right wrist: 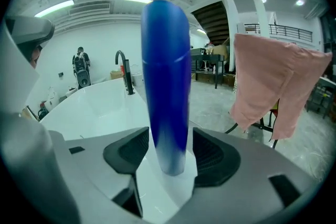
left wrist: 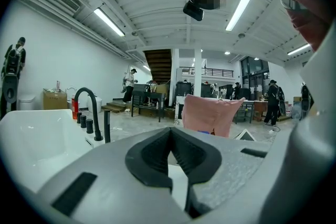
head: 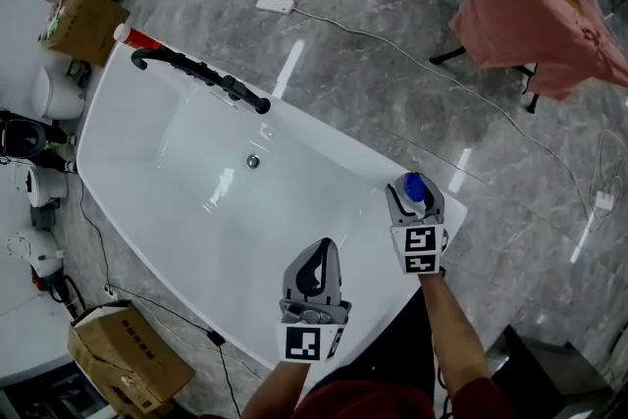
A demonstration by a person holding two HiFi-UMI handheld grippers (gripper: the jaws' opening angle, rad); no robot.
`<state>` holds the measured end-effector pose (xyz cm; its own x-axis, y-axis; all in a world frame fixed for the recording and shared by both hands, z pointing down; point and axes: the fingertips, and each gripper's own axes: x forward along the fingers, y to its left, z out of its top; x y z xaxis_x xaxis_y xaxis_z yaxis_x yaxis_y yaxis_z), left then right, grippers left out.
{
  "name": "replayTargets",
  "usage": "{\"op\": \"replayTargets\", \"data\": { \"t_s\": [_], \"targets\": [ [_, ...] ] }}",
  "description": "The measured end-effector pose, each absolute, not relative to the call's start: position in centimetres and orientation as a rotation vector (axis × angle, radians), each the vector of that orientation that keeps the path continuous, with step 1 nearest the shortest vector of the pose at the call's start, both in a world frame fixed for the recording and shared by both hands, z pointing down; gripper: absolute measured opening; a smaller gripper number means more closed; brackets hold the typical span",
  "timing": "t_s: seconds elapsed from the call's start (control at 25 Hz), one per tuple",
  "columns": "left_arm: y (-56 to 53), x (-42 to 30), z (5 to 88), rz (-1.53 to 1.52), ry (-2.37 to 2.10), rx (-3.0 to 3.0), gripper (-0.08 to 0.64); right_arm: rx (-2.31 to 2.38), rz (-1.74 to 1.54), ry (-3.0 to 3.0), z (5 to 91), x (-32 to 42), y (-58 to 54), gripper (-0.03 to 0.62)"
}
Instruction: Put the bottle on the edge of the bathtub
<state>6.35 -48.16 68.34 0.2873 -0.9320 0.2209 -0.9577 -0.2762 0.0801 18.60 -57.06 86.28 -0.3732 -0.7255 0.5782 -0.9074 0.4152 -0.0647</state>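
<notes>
We see the blue bottle (head: 416,185) standing upright on the tub's (head: 147,174) rim, at the corner far from the tap (head: 201,75). The right gripper (head: 416,201) is at that corner with the bottle between its jaws. The jaws stand apart, with a narrow gap on either side, so the pads do not press on the bottle. The left gripper (head: 316,252) hangs over the tub's near rim, along from the bottle. Its jaws are closed with nothing between them. The black tap sits on the tub's far end, and the drain (head: 252,161) lies in the middle of the basin. On the grey floor (head: 392,25) beyond the tub's far side, we see a pink cloth (head: 530,15) draped over a stand. A cardboard box (head: 128,360) lies on the floor off the tub's near side.
</notes>
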Motion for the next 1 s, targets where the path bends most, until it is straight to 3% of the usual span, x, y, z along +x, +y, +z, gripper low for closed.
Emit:
{"op": "replayTargets", "data": {
  "t_s": [0.2,1.0],
  "targets": [
    [-47.7,6.3,68.1,0.207,-1.764,2.351,0.005,1.365,0.546,-2.184,87.3,19.2,-55.5,0.259],
    [-40.0,4.1,62.7,0.217,-1.788,2.294,0.005,1.282,0.567,-2.169,79.9,19.6,-40.0,0.250]
  ]
}}
